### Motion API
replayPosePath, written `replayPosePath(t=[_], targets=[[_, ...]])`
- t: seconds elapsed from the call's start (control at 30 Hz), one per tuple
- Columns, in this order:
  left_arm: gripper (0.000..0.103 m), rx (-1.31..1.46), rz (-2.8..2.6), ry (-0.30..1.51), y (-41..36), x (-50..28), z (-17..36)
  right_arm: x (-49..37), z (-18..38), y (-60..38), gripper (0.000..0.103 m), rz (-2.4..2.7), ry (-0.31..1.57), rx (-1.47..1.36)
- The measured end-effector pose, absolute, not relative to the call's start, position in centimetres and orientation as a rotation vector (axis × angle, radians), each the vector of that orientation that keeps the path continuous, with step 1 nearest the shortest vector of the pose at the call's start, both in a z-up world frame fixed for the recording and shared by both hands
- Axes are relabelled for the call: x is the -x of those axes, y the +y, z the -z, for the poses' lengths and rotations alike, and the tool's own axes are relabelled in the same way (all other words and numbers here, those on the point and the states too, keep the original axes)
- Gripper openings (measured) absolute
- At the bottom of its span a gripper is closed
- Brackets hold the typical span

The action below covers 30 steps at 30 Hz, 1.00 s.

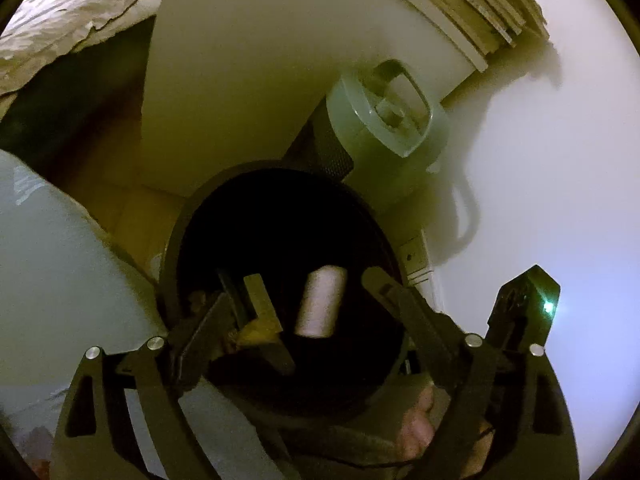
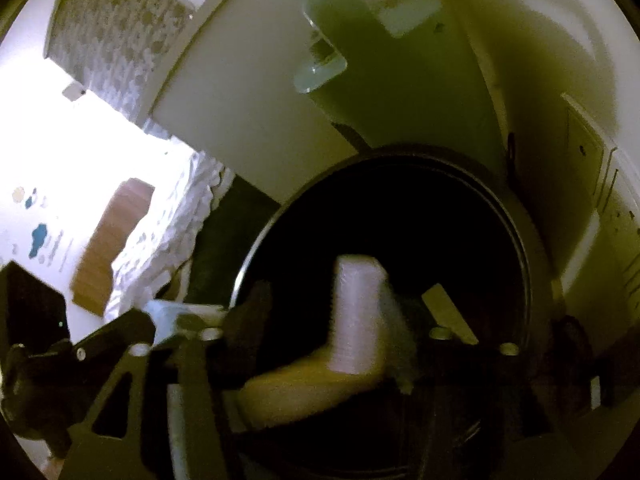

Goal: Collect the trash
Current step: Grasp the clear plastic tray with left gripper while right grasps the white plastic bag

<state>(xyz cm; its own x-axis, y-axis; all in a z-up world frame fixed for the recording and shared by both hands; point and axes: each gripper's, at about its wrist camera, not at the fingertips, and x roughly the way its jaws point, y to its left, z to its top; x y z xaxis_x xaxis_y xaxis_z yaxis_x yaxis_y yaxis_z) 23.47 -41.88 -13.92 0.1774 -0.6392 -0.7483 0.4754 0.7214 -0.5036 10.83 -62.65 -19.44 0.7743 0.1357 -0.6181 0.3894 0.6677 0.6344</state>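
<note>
A black round trash bin [image 1: 188, 216] stands on the floor below both grippers; it also shows in the right wrist view [image 2: 532, 280]. Inside it lie a white cardboard tube [image 1: 320, 300] and a pale flat strip [image 1: 260, 300]. My left gripper [image 1: 296, 292] is open over the bin mouth, fingers apart, holding nothing. In the right wrist view the white tube [image 2: 356, 316] and the strip [image 2: 448, 312] appear blurred in the bin. My right gripper [image 2: 340, 320] hangs over the bin; its fingers are dark and blurred.
A pale green cylindrical device [image 1: 384, 120] with a cable stands beside the bin against a white cabinet [image 1: 240, 60]. A crumpled white bedcover [image 1: 72, 12] lies at the upper left. The other gripper's tip [image 1: 524, 304] shows at right. A wooden board [image 2: 112, 240] lies on the bed.
</note>
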Motion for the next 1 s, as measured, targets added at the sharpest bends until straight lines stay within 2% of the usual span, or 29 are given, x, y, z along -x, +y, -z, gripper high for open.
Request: replayPosePath(t=[0.2,0.4,0.63,0.8,0.83,0.9,0.97,1.0], targets=[[0.087,0.188,0.788,1.067,-38.3,-21.0,11.1,-10.8,18.7,-61.6,0.063,0.14,0.655,-0.816],[0.087,0.203,0.72,0.95,-30.6,-16.9,7.7,-10.8,16.9,-58.1,0.063,0.084,0.611,-0.699],[0.087,0.301,0.456,0.856,-16.3,-13.5,6.4,-9.7,14.3,-52.8,0.063,-0.017,0.551,-0.561],[0.085,0.429,0.259,0.825,-5.7,-12.1,7.5,-8.4,12.2,-47.8,0.063,-0.136,0.532,-0.48],[0.085,0.438,0.234,0.829,-4.3,-12.2,7.9,-8.4,11.6,-46.1,0.065,-0.186,0.548,-0.459],[0.081,0.458,0.166,0.859,-1.3,-12.7,9.2,-8.6,10.4,-42.5,0.074,-0.278,0.582,-0.404],[0.076,0.478,0.139,0.904,0.1,-13.3,10.6,-8.9,9.2,-39.4,0.078,-0.341,0.611,-0.328],[0.073,0.481,0.125,0.929,0.8,-13.9,11.5,-9.2,8.6,-37.6,0.085,-0.375,0.629,-0.283]])
